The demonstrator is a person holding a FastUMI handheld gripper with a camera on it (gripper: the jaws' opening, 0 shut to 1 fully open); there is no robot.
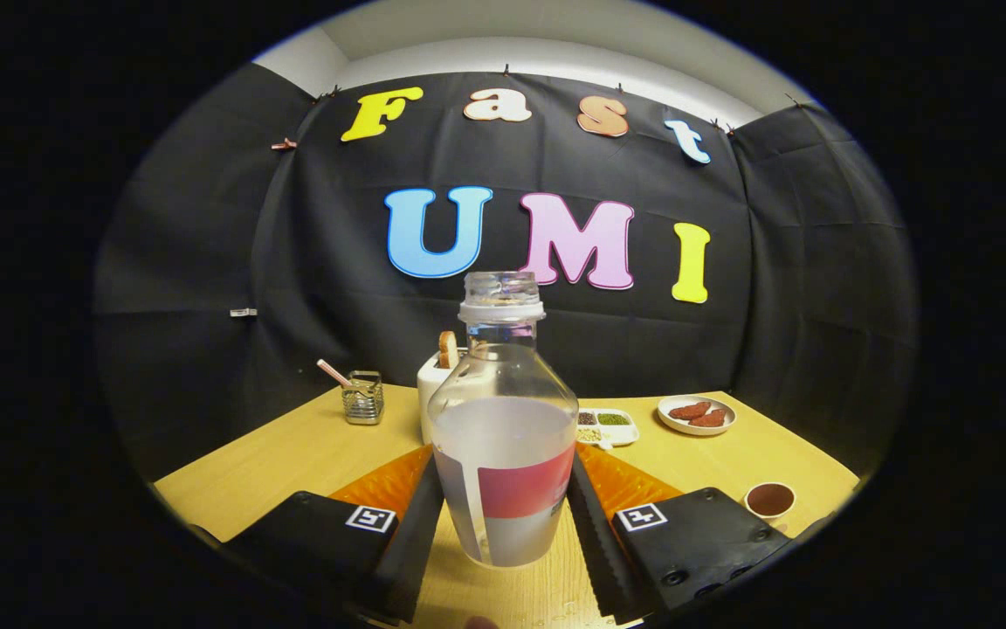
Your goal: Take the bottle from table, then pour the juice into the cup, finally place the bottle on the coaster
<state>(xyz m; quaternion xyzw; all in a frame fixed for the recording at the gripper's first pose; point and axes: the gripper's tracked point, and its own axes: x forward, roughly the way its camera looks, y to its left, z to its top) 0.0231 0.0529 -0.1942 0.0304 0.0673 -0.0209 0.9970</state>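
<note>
A clear bottle (503,454) stands upright between my fingers, about half full of whitish juice, with a red band on its label and a white ring at the neck. My gripper (503,533) is shut on its lower body, the black ribbed pads (592,533) pressing on both sides. I cannot tell whether its base rests on the wooden table (293,454) or hangs just above it. A small white cup (769,500) with a dark brown inside sits on the table to the right of the right finger. An orange ribbed mat (385,482) lies under and just beyond the fingers.
Behind the bottle stands a white toaster (435,384) with a slice of bread in it. A metal holder with a pink stick (362,397) is at the back left. A divided dish of seasonings (609,425) and a plate with brown pieces (696,414) sit at the back right.
</note>
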